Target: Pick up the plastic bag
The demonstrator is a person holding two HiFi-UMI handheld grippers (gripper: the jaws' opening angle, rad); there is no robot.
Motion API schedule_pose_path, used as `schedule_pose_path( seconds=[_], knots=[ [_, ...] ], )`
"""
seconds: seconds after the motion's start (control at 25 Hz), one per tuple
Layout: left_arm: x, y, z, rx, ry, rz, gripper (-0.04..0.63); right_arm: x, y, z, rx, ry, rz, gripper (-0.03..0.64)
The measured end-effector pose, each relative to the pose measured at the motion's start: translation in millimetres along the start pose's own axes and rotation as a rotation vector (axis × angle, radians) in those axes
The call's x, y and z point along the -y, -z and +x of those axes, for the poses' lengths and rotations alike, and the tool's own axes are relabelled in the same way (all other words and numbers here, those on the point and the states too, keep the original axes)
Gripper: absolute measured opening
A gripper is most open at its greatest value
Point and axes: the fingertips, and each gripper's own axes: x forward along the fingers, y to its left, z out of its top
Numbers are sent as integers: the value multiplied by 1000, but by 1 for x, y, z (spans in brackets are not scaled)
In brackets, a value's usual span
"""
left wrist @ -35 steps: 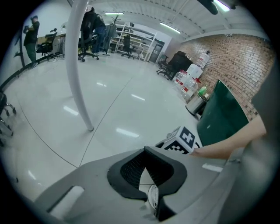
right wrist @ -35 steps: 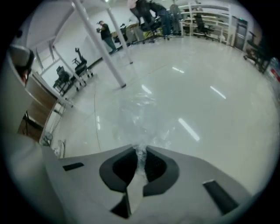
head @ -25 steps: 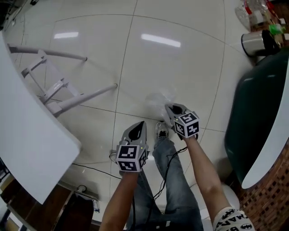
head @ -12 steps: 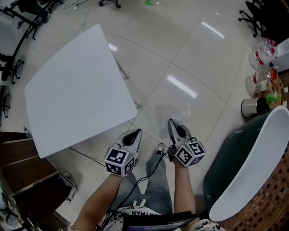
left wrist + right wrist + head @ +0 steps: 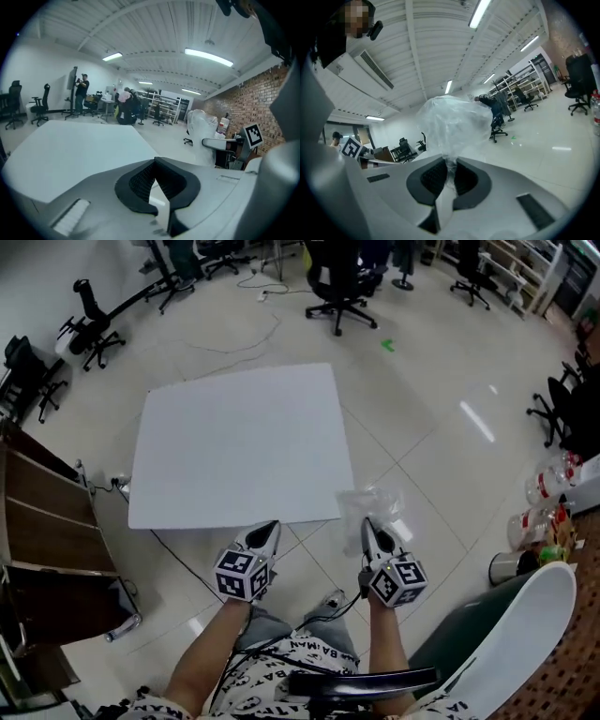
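The clear, crumpled plastic bag hangs in the air just off the near right corner of the white table. My right gripper is shut on a pinched neck of the bag, which billows up above the jaws in the right gripper view. My left gripper is level with it to the left, at the table's near edge. Its jaws meet with nothing between them. From the left gripper view, the bag and the right gripper show off to the right.
A dark tub chair with a white rim stands at the lower right, with a metal can and bottles beside it. Wooden shelving is at the left. Office chairs stand beyond the table. A cable runs on the floor.
The head view has swung up from the floor tiles to the table top. Both grippers have risen, and the right one has carried the bag up from the floor.
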Motion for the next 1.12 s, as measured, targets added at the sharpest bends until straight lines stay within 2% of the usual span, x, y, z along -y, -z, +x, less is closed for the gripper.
schedule_pose_path(
  seconds=[0.2,0.36,0.6,1.12],
  knots=[
    [-47,-33,-59,115,-62,-66,2,-65,-11,31,-37,-8,-125,12],
    [-74,-42,-86,122,-60,-64,2,-110,-21,55,-29,-35,-180,12],
    [-117,-52,-113,159,-91,-81,2,-162,-32,83,-8,-49,-183,12],
    [-130,-49,-123,167,-96,-49,3,-199,-23,90,-33,-85,-220,12]
  ],
)
